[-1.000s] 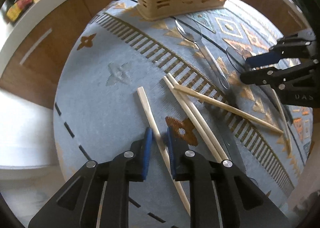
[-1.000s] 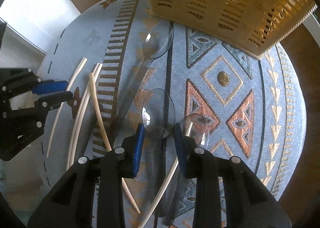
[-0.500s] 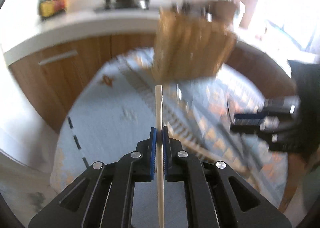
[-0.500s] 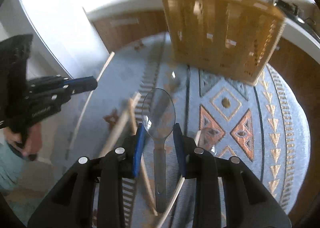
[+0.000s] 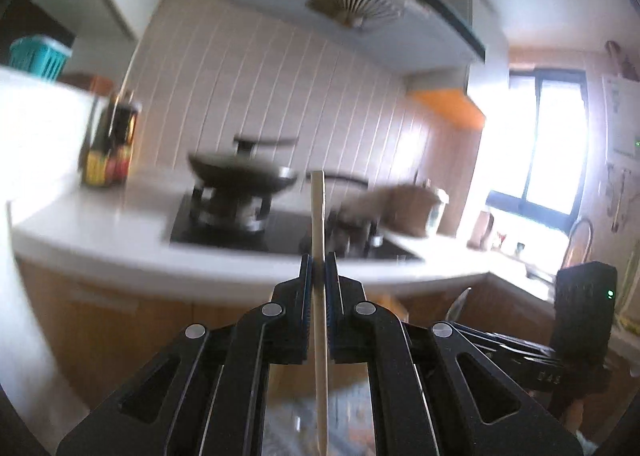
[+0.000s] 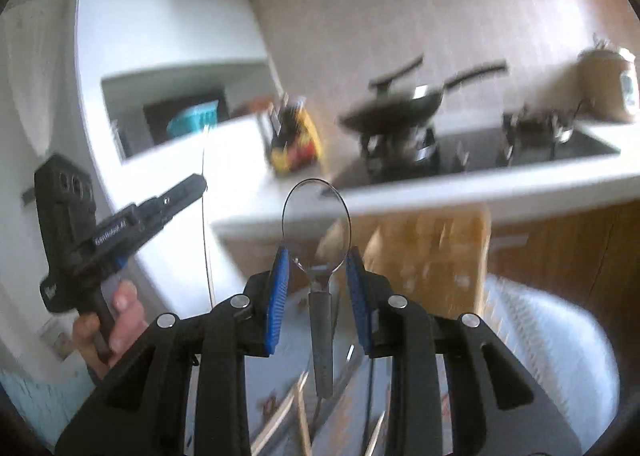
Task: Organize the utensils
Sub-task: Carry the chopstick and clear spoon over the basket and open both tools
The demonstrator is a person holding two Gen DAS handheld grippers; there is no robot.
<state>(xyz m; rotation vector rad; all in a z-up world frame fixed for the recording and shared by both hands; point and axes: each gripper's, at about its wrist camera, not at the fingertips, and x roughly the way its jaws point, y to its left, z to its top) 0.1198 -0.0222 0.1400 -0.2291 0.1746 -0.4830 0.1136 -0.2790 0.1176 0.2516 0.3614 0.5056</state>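
My left gripper (image 5: 319, 270) is shut on a wooden chopstick (image 5: 319, 224) and holds it upright, raised high and facing the kitchen counter. It also shows at the left of the right wrist view (image 6: 198, 186) with the chopstick (image 6: 206, 240) seen edge-on. My right gripper (image 6: 316, 268) is shut on a clear plastic spoon (image 6: 316, 216), bowl up, handle hanging down between the blue pads. The woven utensil basket (image 6: 432, 252) stands just beyond it on the patterned mat (image 6: 552, 340). More chopsticks (image 6: 300, 412) lie below on the mat.
A white counter (image 5: 120, 244) carries a stove with a frying pan (image 5: 244, 174), a sauce bottle (image 5: 108, 144) and a jar (image 5: 420, 212). Wooden cabinet fronts (image 5: 120, 316) run under it. My right gripper's body (image 5: 560, 356) shows at the lower right.
Both grippers have lifted off the mat and tilted up toward the counter. The left one carries the chopstick, the right one the clear spoon.
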